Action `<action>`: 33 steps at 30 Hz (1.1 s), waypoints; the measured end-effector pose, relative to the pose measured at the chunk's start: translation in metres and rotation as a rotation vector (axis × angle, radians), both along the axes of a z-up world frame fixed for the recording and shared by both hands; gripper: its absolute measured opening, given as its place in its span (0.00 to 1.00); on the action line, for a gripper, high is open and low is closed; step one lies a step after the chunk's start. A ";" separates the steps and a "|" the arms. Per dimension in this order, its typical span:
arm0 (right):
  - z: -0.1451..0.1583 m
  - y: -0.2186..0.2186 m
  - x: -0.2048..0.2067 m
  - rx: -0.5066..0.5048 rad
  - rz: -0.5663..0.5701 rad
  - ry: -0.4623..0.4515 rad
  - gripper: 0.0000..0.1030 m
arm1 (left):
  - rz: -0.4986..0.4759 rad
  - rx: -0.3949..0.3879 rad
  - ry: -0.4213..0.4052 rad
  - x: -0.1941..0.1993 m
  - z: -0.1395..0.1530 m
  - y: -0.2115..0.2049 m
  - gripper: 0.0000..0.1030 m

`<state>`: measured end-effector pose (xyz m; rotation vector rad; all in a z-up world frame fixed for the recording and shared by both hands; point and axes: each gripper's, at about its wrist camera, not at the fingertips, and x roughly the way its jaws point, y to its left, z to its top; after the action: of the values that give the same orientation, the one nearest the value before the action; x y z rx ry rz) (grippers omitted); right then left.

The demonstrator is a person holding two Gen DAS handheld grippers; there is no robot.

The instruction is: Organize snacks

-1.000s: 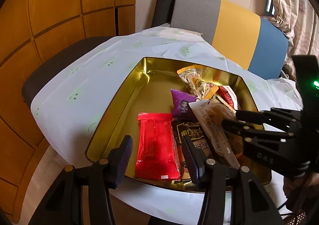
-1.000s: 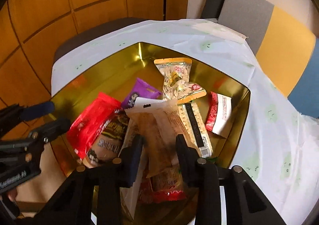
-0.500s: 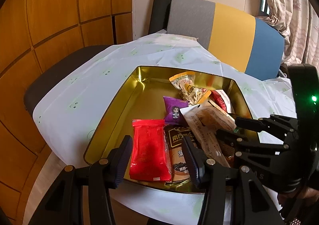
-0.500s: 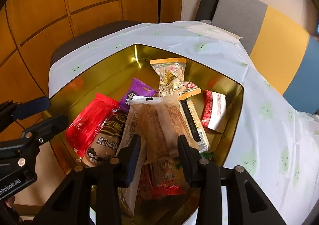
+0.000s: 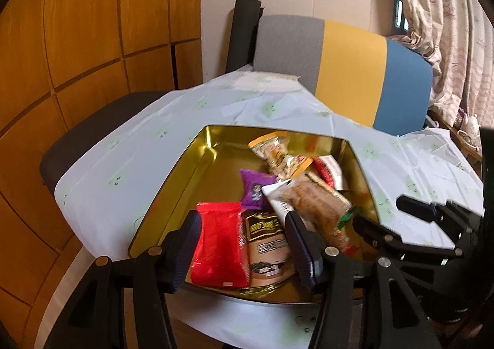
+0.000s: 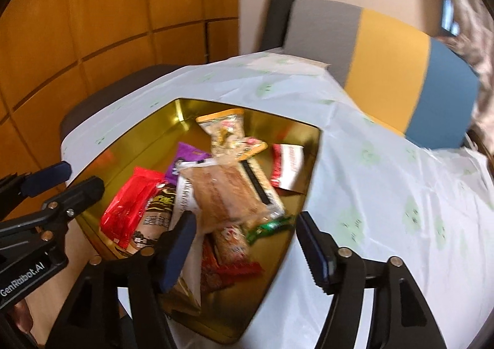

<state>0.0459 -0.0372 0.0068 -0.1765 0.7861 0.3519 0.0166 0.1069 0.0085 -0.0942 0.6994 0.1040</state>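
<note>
**Both grippers lifted back from the snack tin, right one now spread**

Since a second ago both tools have pulled up and away from the shallow gold metal tin point(image 5: 185, 174), which now sits smaller in each view, and the right gripper point(image 6: 247, 244), whose fingers then stood close on either side of the clear-wrapped brown pastry packet point(image 6: 225, 191), has spread wide and holds nothing. The left gripper point(image 5: 242, 244) is likewise spread, hanging empty above the near edge of the tin.

The tin rests on a table draped in a pale cloth printed with small green faces point(image 5: 129, 163). Inside it the snacks lie heaped toward the near and right side. A glossy red foil packet point(image 5: 220, 244) lies at the near left, touching a brown packet with gold lettering point(image 5: 267, 244) beside it. A small purple pouch point(image 5: 253, 188) sits behind them. The pastry packet lies across a white printed wrapper point(image 6: 183, 197), and a red-ended clear packet point(image 6: 228, 253) lies under its near end next to a green wrapper tip point(image 6: 268, 227). Farther back lie an orange-topped packet of pale seeds point(image 6: 227, 129) and a red-and-white sachet point(image 6: 288, 165) near the right wall.

Behind the table stand a grey, yellow and blue striped chair point(image 5: 349, 71) and orange wooden wall panels point(image 5: 92, 24).
</note>
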 end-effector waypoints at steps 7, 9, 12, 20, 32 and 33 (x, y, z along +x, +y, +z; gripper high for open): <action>0.000 -0.031 -0.022 0.033 -0.138 -0.032 0.77 | 0.031 0.061 -0.052 -0.006 0.010 -0.019 0.69; 0.001 -0.038 -0.026 0.035 -0.165 -0.042 0.81 | 0.047 0.070 -0.066 -0.008 0.012 -0.021 0.69; 0.003 -0.048 -0.034 0.033 -0.206 -0.067 0.85 | 0.086 0.083 -0.066 -0.009 0.011 -0.023 0.69; 0.003 -0.060 -0.047 0.055 -0.236 -0.078 0.91 | 0.099 0.076 -0.092 -0.016 0.012 -0.024 0.69; -0.001 -0.049 -0.053 0.025 -0.200 -0.078 0.91 | 0.095 0.081 -0.075 -0.016 0.011 -0.022 0.69; 0.000 -0.049 -0.053 0.025 -0.200 -0.078 0.92 | 0.093 0.092 -0.076 -0.016 0.011 -0.023 0.69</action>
<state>-0.0072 -0.0865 0.0064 -0.0862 0.7146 0.1646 0.0005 0.0841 0.0197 -0.0422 0.6136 0.2203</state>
